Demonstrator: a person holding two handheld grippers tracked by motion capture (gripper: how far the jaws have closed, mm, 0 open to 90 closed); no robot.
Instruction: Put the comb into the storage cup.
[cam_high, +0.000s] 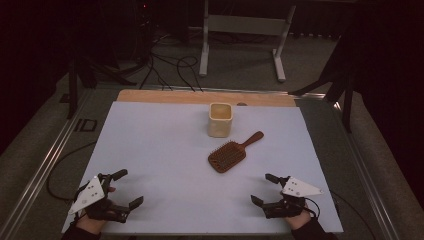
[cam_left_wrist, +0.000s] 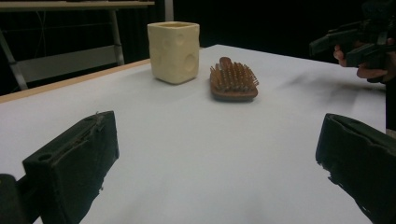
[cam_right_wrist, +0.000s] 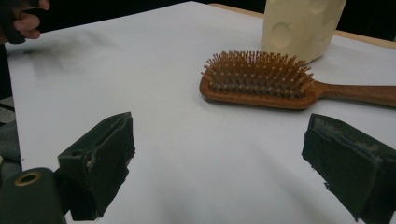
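A cream square cup (cam_high: 220, 119) (cam_left_wrist: 173, 52) (cam_right_wrist: 301, 27) with round dimples stands upright near the table's far middle. Just in front of it lies a brown wooden hairbrush (cam_high: 229, 155) (cam_left_wrist: 232, 81) (cam_right_wrist: 261, 81), bristles up, its handle pointing toward the far right. My left gripper (cam_high: 127, 188) (cam_left_wrist: 217, 161) rests at the near left of the white table top, jaws wide open and empty. At the near right my right gripper (cam_high: 264, 189) (cam_right_wrist: 217, 158) is open too, nothing between its jaws, with the brush a short way ahead of it.
The white sheet (cam_high: 165, 165) covers a wooden table whose bare strip (cam_high: 165, 96) shows at the far edge. Beyond it are a metal stand (cam_high: 242, 30) and cables (cam_high: 170, 67) on the floor. Rails (cam_high: 45, 160) run along both table sides.
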